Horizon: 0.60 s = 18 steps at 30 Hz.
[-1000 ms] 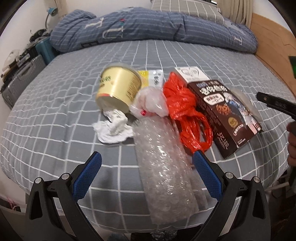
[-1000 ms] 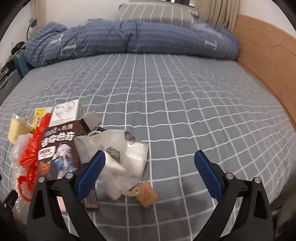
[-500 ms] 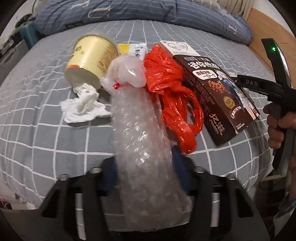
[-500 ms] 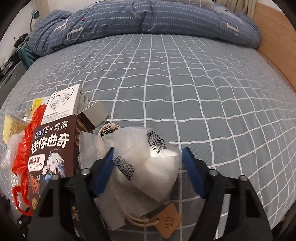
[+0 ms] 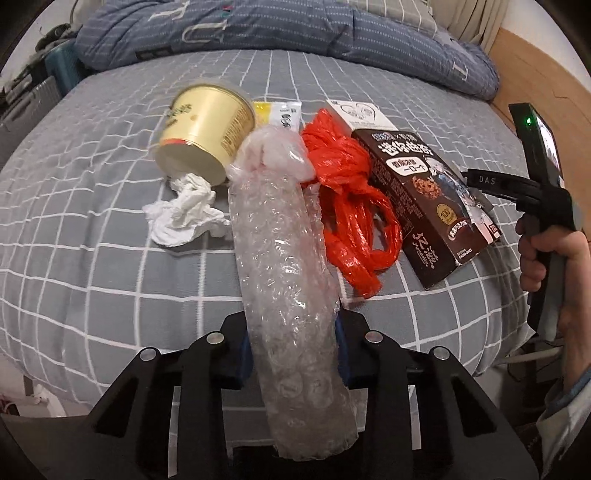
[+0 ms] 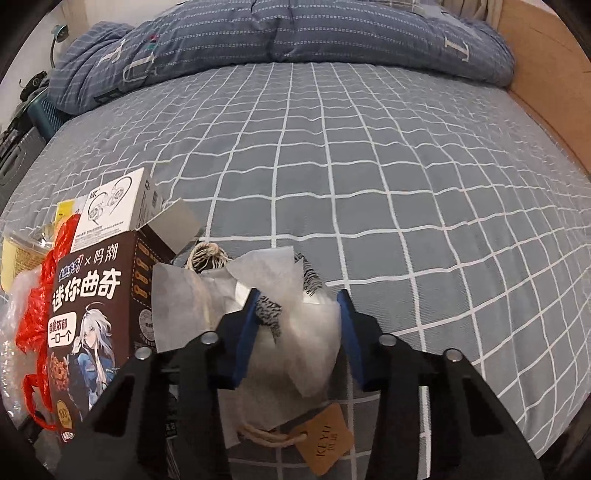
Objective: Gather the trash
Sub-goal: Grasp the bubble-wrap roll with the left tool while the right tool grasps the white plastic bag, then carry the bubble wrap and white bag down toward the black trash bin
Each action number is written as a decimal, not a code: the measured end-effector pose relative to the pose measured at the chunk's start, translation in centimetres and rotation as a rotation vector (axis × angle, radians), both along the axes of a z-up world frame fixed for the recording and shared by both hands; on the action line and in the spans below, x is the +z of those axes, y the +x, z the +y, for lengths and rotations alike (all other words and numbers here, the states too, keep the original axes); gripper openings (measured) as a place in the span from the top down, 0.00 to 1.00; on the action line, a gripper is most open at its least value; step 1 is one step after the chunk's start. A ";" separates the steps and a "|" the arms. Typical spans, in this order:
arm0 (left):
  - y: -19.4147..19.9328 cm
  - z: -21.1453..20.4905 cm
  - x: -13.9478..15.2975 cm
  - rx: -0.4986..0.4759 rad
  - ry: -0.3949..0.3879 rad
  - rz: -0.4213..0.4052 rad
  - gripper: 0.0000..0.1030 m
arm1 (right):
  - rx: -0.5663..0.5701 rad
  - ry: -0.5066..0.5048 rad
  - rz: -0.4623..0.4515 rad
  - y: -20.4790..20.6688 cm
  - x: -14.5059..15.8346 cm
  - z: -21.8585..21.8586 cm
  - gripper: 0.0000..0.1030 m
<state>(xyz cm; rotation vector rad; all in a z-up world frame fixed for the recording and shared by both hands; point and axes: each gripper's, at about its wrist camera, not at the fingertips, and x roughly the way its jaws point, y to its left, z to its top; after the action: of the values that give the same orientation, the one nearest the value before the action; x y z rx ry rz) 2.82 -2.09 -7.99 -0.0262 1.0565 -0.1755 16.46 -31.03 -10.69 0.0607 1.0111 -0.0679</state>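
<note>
Left gripper (image 5: pixel 291 350) fingers clamped on the near end of the bubble-wrap roll (image 5: pixel 284 258), lying on the grey checked bedsheet (image 5: pixel 92 258) between crumpled tissue (image 5: pixel 184 218) and red plastic bag (image 5: pixel 351 199). Right gripper (image 6: pixel 299 336) fingers pinch the translucent wrapper (image 6: pixel 306 332) beside the brown cookie box (image 6: pixel 92 317).

Grey white-checked bed (image 6: pixel 369 184), with a rolled blue striped duvet (image 6: pixel 295 33) along its far edge. Trash clusters by the near edge: tipped yellow paper cup (image 5: pixel 205 129), crumpled white tissue (image 5: pixel 183 216), clear bubble-wrap roll (image 5: pixel 284 266), red plastic bag (image 5: pixel 347 192), brown cookie box (image 5: pixel 424 195), small white carton (image 6: pixel 110 203), translucent white plastic pouch (image 6: pixel 306 332).
</note>
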 end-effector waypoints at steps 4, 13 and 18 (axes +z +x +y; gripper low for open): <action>-0.6 0.4 0.7 0.001 0.005 -0.016 0.67 | -0.004 -0.006 -0.019 -0.4 0.6 0.2 0.70; -1.0 0.3 2.7 0.000 0.022 -0.054 0.67 | -0.042 -0.033 -0.098 -2.4 3.2 -0.3 0.71; -0.9 0.7 3.6 0.001 0.021 -0.074 0.67 | -0.045 -0.039 -0.159 -4.3 6.0 -0.2 0.71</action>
<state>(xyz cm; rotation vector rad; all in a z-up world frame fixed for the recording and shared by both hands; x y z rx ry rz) 1.96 -1.42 -4.43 -0.0008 0.9844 -0.1636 12.18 -31.27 -4.69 0.0524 0.8495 -0.1224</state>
